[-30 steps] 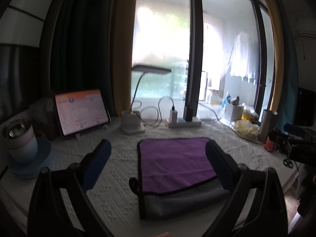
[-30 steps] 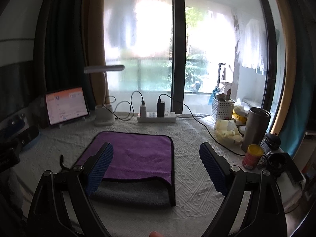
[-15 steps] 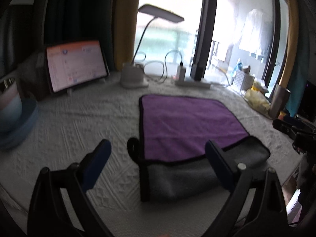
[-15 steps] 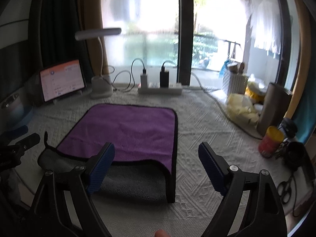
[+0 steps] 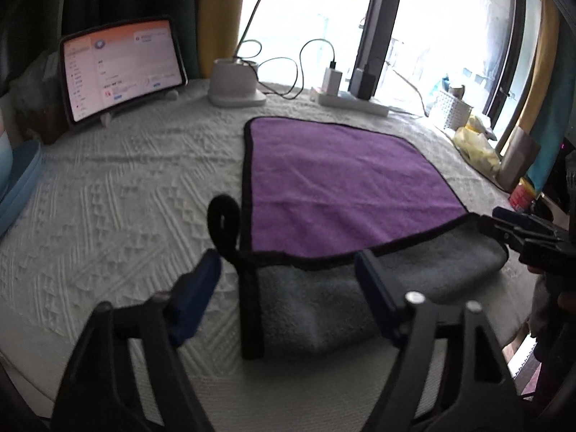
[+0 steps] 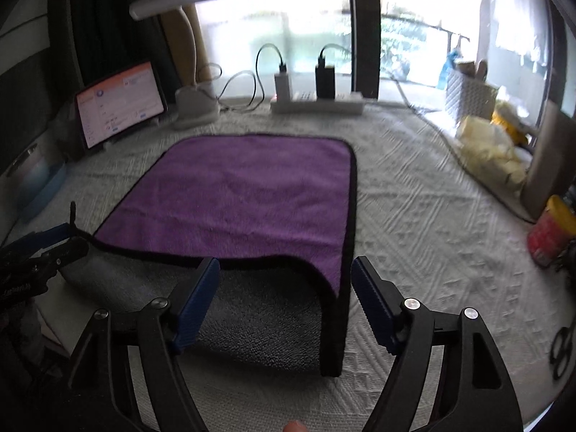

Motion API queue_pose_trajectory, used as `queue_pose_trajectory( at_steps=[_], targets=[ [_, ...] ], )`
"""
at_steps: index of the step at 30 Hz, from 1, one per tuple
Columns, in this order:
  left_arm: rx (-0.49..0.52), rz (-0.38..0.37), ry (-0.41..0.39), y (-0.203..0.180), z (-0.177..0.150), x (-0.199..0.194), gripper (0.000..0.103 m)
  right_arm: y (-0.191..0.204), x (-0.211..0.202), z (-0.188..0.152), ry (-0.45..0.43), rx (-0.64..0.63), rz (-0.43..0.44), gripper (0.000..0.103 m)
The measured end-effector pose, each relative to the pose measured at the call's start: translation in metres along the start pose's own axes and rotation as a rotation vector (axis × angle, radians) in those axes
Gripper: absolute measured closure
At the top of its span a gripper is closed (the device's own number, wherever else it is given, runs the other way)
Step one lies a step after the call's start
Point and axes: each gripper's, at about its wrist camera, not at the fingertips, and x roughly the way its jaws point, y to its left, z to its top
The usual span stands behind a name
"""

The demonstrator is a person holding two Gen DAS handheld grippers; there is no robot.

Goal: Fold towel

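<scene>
A towel (image 5: 334, 187), purple on top and grey underneath with a black edge, lies folded flat on the white table; its grey under layer sticks out at the near side. It also shows in the right wrist view (image 6: 248, 194). My left gripper (image 5: 288, 295) is open, low over the towel's near left corner and its black hanging loop (image 5: 225, 223). My right gripper (image 6: 284, 298) is open, low over the towel's near right corner. Each gripper shows at the edge of the other's view, the left in the right wrist view (image 6: 39, 252).
A tablet (image 5: 122, 68) on a stand, a lamp base (image 5: 235, 84) and a power strip (image 5: 351, 102) line the far side. A blue dish (image 5: 18, 183) is at the left. A steel cup (image 6: 550, 165), a red tin (image 6: 549, 234) and scissors (image 6: 563, 349) stand right.
Both grippers have moved forward and down toward the towel's near edge, and their jaws have narrowed somewhat. The towel has not moved.
</scene>
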Motion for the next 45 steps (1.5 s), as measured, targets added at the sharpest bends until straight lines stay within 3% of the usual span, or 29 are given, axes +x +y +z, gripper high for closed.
queue_pose_trajectory(
  at_steps=[5,7,10,13,19,38,45],
  targets=[
    [0.004,-0.001,0.018,0.0,-0.003,0.005,0.057,0.001,0.012,-0.002,0.038,-0.015,0.024,0.028],
    [0.007,-0.002,0.029,0.0,-0.006,0.008,0.067,0.003,0.014,-0.003,0.044,-0.023,0.005,0.052],
    [0.012,-0.012,0.028,0.0,-0.007,0.009,0.079,0.004,0.015,-0.005,0.056,-0.038,-0.016,0.07],
    [0.022,-0.016,0.021,-0.001,-0.007,0.007,0.084,0.003,0.011,-0.006,0.043,-0.04,-0.033,0.09],
    [0.039,-0.018,-0.028,-0.006,-0.005,-0.006,0.088,0.001,0.002,-0.009,0.02,-0.052,-0.014,0.098],
    [0.092,-0.054,-0.167,-0.022,0.021,-0.051,0.088,0.006,-0.037,0.002,-0.086,-0.045,-0.01,0.099],
    [0.129,-0.029,-0.208,-0.029,0.032,-0.059,0.088,0.006,-0.061,0.016,-0.156,-0.051,-0.014,0.099]
  ],
)
